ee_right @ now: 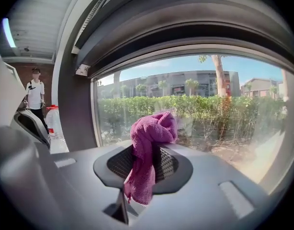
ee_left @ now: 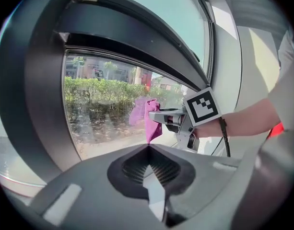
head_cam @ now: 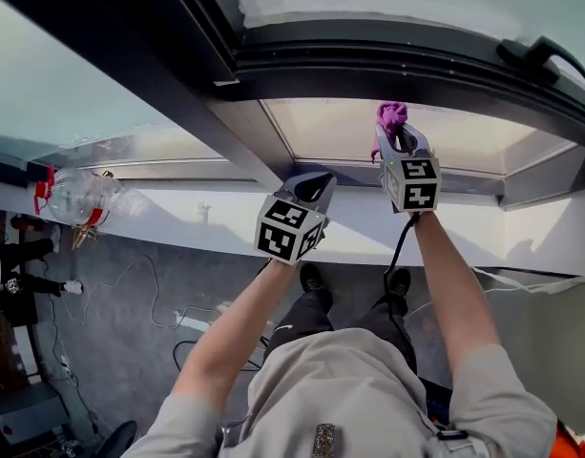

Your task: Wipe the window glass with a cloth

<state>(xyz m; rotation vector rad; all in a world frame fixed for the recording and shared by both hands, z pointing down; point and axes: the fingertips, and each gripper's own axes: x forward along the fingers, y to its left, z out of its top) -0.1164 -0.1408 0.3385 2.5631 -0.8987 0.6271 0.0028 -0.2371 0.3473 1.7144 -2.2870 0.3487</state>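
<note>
Right gripper is pinching the purple cloth up by the window glass in head view, my left gripper is sitting closed and empty in its own view, and right gripper view is suggesting soft, light fabric, best gripped mid-bunch.

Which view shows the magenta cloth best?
The right gripper view: the magenta cloth is large and central, clamped between the jaws. The head view shows only a small bunch; the left gripper view, a small side glimpse.
</note>
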